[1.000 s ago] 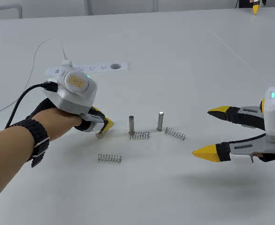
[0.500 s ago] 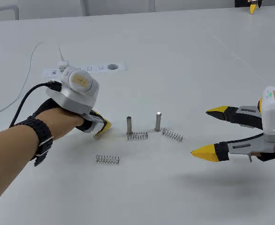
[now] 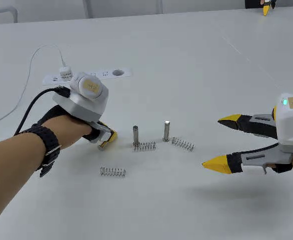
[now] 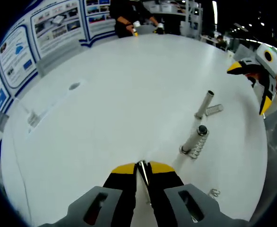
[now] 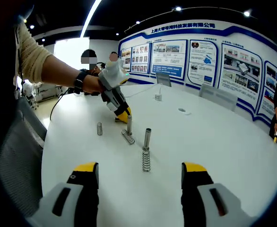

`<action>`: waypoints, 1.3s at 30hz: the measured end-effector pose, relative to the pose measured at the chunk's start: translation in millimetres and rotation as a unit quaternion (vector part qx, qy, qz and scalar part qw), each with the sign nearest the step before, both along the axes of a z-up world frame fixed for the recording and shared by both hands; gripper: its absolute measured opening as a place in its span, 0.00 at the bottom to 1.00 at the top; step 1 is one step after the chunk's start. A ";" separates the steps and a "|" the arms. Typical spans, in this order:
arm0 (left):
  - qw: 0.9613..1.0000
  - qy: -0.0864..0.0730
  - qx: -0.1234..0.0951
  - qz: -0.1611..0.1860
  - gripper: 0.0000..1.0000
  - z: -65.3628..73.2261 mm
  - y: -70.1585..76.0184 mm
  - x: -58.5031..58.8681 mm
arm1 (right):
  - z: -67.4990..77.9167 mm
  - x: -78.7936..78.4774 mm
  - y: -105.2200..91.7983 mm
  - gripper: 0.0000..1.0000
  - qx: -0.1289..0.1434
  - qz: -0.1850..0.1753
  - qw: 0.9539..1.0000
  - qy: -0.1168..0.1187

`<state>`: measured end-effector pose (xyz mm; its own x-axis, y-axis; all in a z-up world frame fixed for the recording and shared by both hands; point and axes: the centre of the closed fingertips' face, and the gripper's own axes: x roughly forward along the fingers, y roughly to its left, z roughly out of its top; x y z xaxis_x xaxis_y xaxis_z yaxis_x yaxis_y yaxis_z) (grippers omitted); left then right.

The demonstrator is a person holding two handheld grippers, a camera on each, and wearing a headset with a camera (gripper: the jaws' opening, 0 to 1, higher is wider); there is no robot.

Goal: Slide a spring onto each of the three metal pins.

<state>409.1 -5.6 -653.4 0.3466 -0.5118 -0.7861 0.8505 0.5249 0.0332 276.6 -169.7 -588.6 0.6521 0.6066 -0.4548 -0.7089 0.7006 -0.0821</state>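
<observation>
On white table [image 3: 196, 65], left gripper [image 3: 108, 137] jaws pinched together on held pin [image 4: 143, 175], tips low near surface. Right gripper [image 3: 224, 142] jaws wide apart, holding nothing, off to side above table. Between grippers: near pin [image 3: 135, 135] and far pin [image 3: 166, 130] upright. Middle spring [image 3: 145, 146] lies against near pin base, right spring [image 3: 182, 144] just beside far pin, front spring [image 3: 112, 172] lies apart. Power strip [image 3: 86, 76] behind.

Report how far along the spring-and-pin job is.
Done: nothing yet. Two pins stand upright and bare on the table.
In hand: the left gripper is shut on what looks like the third pin; the right gripper is open and empty.
Left: all three springs lie loose on the table, and each must go onto a pin.
</observation>
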 end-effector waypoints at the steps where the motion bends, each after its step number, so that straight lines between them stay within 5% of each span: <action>1: 1.000 0.000 0.001 0.001 0.10 0.0 0.1 0.1 | -0.1 0.0 0.3 0.72 -0.001 0.000 1.000 0.000; 23: 1.000 -0.003 0.015 0.021 0.08 -2.0 1.8 0.4 | -0.5 -0.2 0.8 0.72 0.002 0.001 1.000 0.000; 27: 0.999 -0.001 0.012 0.031 0.07 -1.9 2.3 0.4 | 2.6 0.2 -0.4 0.72 0.004 -0.002 1.000 -0.003; 29: 0.999 0.018 0.001 0.039 0.07 -1.4 2.0 -2.4 | 3.5 0.6 -1.5 0.72 0.005 -0.004 1.000 -0.004; 39: 0.999 0.010 -0.015 0.047 0.07 12.0 7.5 -2.4 | 2.7 1.4 1.2 0.72 0.002 -0.001 1.000 -0.003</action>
<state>406.7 1.9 -641.5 0.3792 -0.5014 -0.7777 0.7977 0.6031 0.0001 278.0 -168.4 -585.9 0.6552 0.6075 -0.4491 -0.7077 0.7016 -0.0836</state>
